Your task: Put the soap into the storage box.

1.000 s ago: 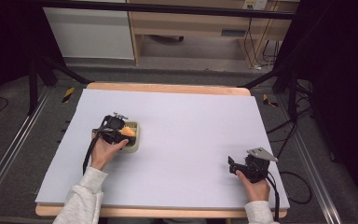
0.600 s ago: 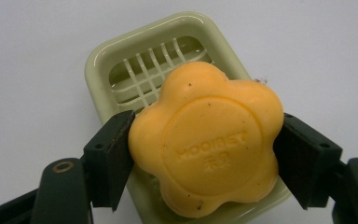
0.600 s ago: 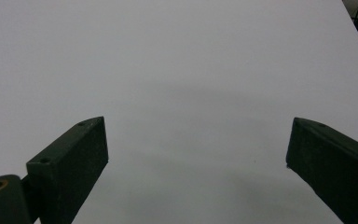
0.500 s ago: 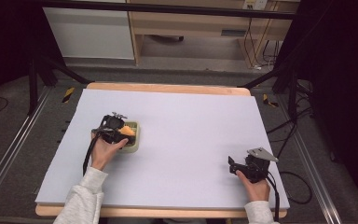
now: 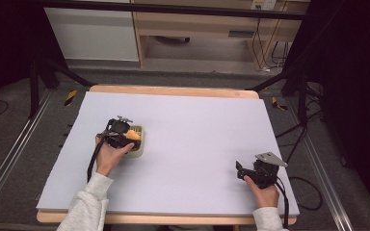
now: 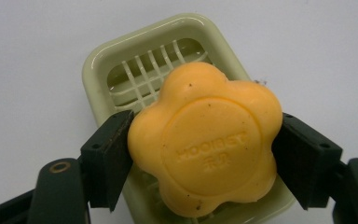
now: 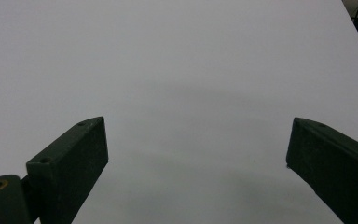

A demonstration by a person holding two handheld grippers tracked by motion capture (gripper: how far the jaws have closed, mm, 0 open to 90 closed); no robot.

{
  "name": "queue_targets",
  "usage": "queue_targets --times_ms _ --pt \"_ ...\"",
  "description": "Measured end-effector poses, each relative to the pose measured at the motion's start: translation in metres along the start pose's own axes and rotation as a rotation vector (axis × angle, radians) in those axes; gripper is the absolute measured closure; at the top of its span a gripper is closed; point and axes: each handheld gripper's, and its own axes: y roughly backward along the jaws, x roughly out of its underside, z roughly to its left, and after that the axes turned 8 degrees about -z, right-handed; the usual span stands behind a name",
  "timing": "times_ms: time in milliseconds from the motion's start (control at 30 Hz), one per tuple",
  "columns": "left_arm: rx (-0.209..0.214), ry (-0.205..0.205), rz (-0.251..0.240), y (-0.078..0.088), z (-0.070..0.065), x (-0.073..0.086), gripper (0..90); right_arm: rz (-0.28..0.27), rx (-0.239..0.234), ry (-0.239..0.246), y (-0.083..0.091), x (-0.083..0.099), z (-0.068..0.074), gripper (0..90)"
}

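Observation:
An orange flower-shaped soap (image 6: 205,144) lies in a pale green slotted soap dish (image 6: 121,60) on the left part of the lilac mat (image 5: 197,120). My left gripper (image 6: 205,149) has one pad on each side of the soap, and both pads look to be touching it. Its jaws have just been opening slightly with the soap still between them. In the high view the soap (image 5: 133,134) and dish (image 5: 139,149) sit right at the left gripper (image 5: 131,138). My right gripper (image 5: 240,171) rests low at the mat's near right, open, with nothing between its jaws (image 7: 196,154).
The mat covers a wooden table (image 5: 173,90) with metal rails along both sides. Cables run on the floor at the right. A cabinet and shelf stand beyond the far edge.

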Motion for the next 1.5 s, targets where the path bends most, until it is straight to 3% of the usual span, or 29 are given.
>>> queue_targets --times_ms 167,333,867,1100,1500 --pt "-0.016 0.005 -0.019 0.004 0.001 0.0 24.1 -0.001 0.0 -0.001 0.0 0.0 0.0 5.8" --pt "-0.006 0.011 -0.046 0.009 0.001 -0.001 24.1 -0.002 0.001 -0.001 0.0 0.0 0.0 5.9" --pt "0.025 -0.007 -0.214 0.04 -0.014 0.0 23.4 -0.008 0.012 -0.002 0.001 0.0 0.0 5.9" --pt "0.02 -0.015 -0.263 0.054 -0.017 0.014 23.8 -0.015 0.015 -0.005 0.002 -0.001 -0.001 5.9" --pt "0.001 -0.002 -0.351 0.068 -0.003 0.056 26.1 -0.015 0.021 -0.015 0.002 0.0 -0.004 6.3"
